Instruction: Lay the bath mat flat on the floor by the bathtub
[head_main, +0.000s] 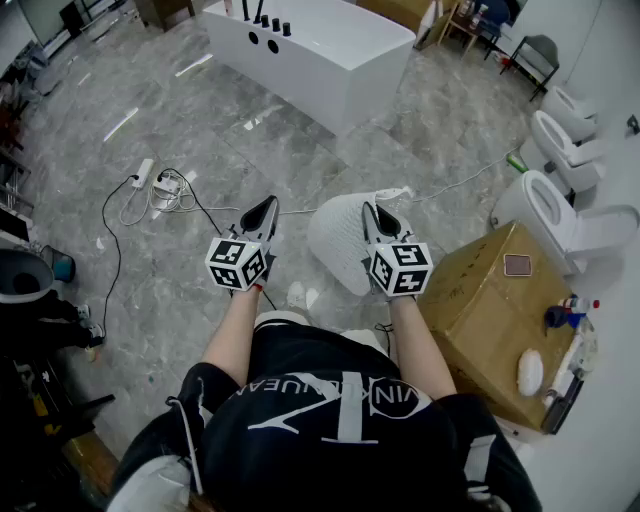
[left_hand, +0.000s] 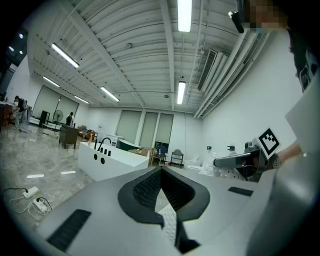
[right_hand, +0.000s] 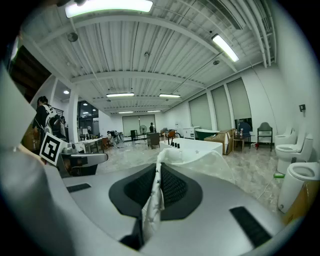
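Head view: bath mat (head_main: 335, 242) hanging bunched from right gripper (head_main: 373, 208), well short of bathtub (head_main: 330, 50); left gripper (head_main: 267, 204) beside it, apart.
Left gripper view: jaws pressed together, seemingly on nothing.
Right gripper view: jaws clamped on bath mat. Probably best to pinch a second corner, then spread low.

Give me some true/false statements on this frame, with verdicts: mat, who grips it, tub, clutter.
1. The right hand-held gripper is shut on the bath mat. True.
2. The bath mat lies flat on the floor. False: it hangs bunched from the right hand-held gripper.
3. The white bathtub stands ahead of the person, with black fittings on its rim. True.
4. The cardboard box is on the person's left. False: it is on the right, next to a toilet.
5. A power strip with cables lies on the floor to the left. True.
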